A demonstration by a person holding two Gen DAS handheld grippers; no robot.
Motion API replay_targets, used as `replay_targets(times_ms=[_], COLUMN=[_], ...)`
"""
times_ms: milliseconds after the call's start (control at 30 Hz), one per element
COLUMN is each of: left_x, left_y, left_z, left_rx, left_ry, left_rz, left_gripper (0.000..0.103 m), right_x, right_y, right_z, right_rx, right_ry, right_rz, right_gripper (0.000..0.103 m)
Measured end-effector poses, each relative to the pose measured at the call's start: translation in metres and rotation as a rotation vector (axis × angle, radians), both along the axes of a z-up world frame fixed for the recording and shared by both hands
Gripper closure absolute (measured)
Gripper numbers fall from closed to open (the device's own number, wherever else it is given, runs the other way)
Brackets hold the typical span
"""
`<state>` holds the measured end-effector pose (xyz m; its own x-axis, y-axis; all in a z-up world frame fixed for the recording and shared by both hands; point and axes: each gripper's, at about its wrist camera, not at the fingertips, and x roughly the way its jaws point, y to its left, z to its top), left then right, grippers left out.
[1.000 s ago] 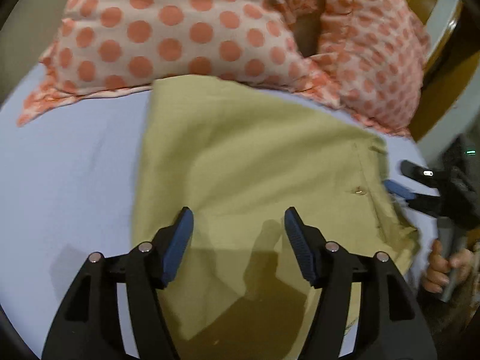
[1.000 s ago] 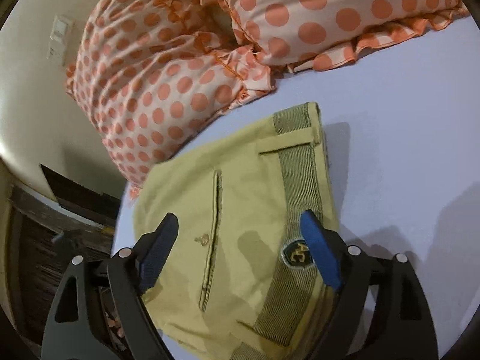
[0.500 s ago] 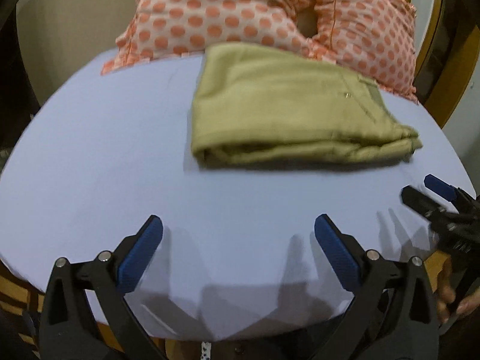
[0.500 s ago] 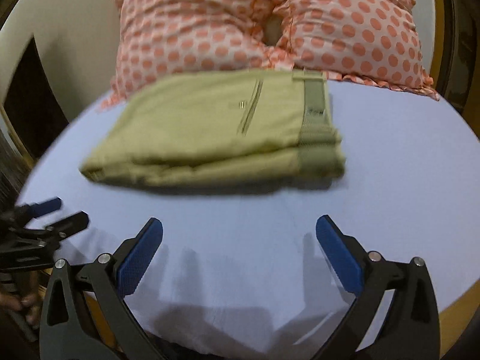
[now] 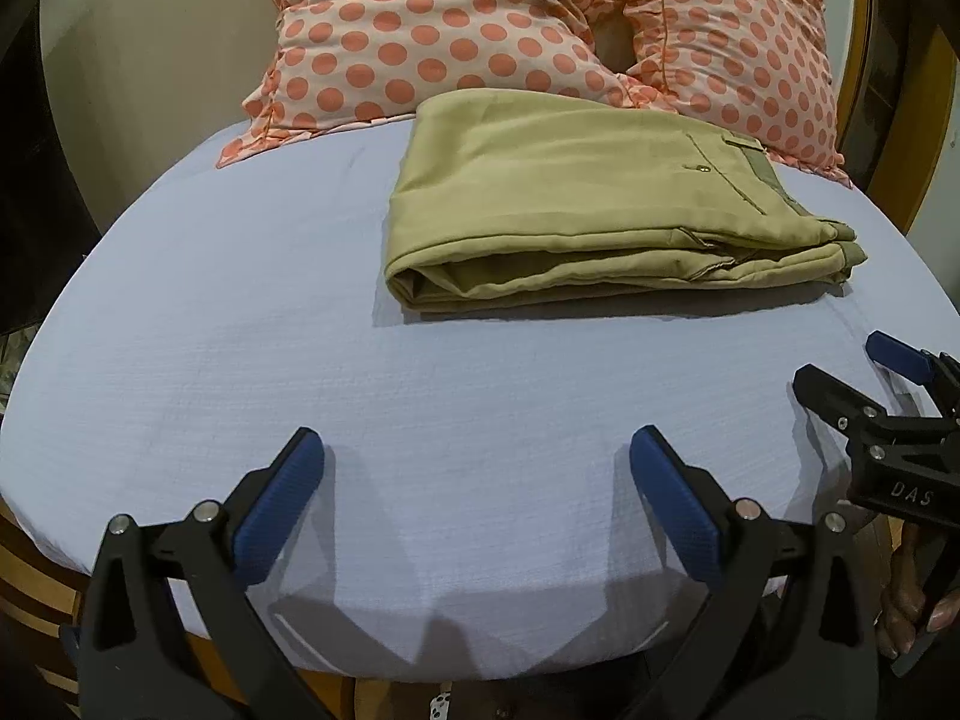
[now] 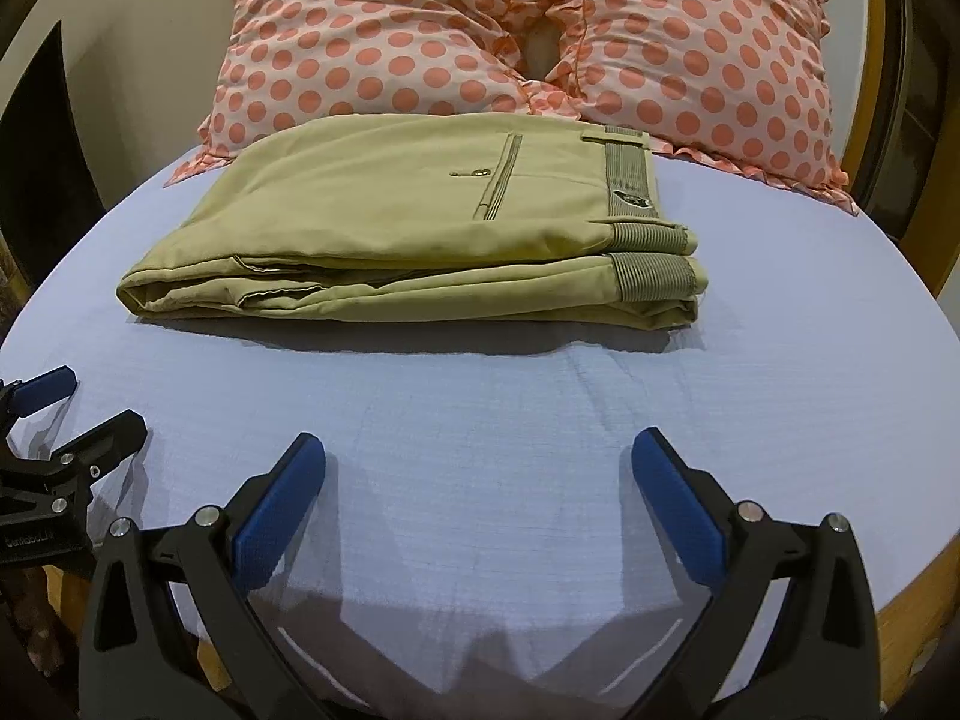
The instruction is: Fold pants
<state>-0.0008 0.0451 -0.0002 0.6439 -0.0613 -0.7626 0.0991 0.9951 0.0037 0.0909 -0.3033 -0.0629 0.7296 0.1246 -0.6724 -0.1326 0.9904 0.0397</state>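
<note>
Pale blue bedsheet (image 5: 240, 324) spreads under me, with the folded pants (image 5: 576, 198) lying just before the dotted pillows (image 5: 456, 30). My left gripper (image 5: 477, 501) and right gripper (image 6: 480, 501) hang short of the pants, jaws spread, empty. Folding looks finished, though far edges are hidden; next, perhaps only tidying.

Both claws, left (image 5: 477, 468) and right (image 6: 478, 468), have withdrawn from the folded pants (image 6: 414, 222) to the bed's (image 5: 240, 330) near edge, jaws wider.
</note>
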Motion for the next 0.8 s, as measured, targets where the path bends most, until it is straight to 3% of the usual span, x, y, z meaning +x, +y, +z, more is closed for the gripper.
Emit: replay_targets(times_ms=[800], left_x=[-0.0003], left_y=[-0.0001], left_z=[-0.0005], left_rx=[0.000], left_ry=[0.000], left_rz=[-0.002], left_gripper=[0.002], right_x=[0.0013], right_y=[-0.0015], right_z=[0.0011], right_rx=[-0.001], right_ry=[0.002], right_rz=[0.002], right_gripper=[0.001])
